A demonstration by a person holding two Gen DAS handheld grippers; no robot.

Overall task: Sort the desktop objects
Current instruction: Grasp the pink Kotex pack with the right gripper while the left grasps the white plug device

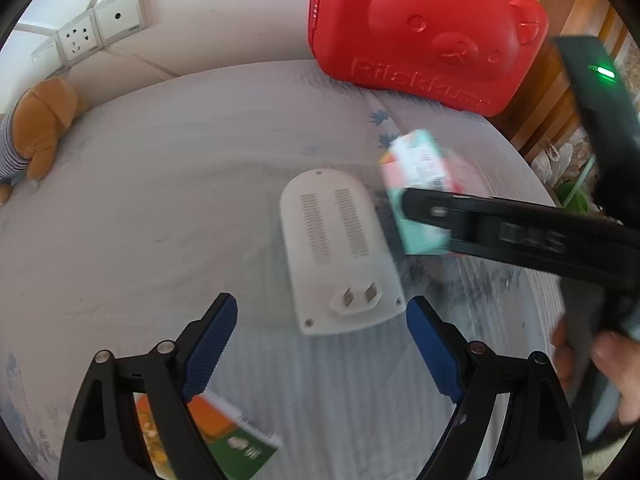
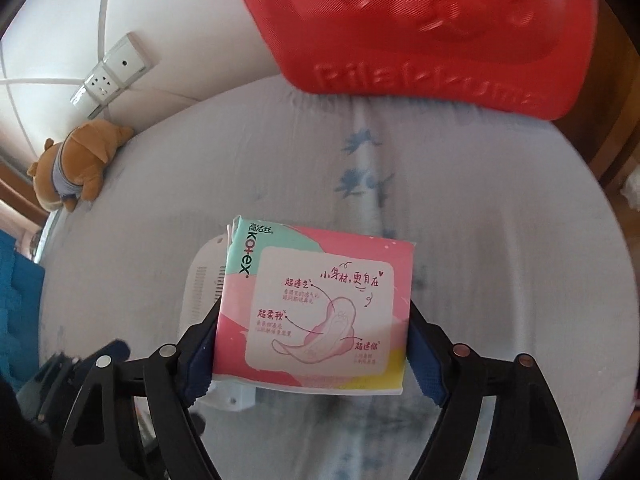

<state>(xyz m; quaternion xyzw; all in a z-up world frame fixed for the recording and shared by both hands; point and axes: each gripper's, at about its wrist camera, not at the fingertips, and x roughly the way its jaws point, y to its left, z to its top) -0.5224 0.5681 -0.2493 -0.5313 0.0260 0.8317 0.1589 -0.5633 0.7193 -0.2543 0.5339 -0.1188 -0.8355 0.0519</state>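
My right gripper (image 2: 314, 344) is shut on a pink and mint Kotex pad pack (image 2: 316, 304) and holds it above the table. The left wrist view shows that pack (image 1: 420, 184), blurred, in the right gripper (image 1: 404, 200) beside a white plug-in device (image 1: 336, 248). The device lies with its prongs up on the grey tablecloth (image 1: 160, 200); in the right wrist view it (image 2: 204, 280) is mostly hidden under the pack. My left gripper (image 1: 322, 344) is open and empty, just short of the device. An orange and green packet (image 1: 228, 436) lies below its left finger.
A red bear-embossed case (image 1: 428, 28) stands at the table's far edge, also in the right wrist view (image 2: 420, 24). A brown plush toy (image 1: 36, 132) lies at the far left by the wall (image 2: 76, 164). Wall sockets (image 1: 92, 28) are behind. Wooden furniture (image 1: 568, 20) stands at the right.
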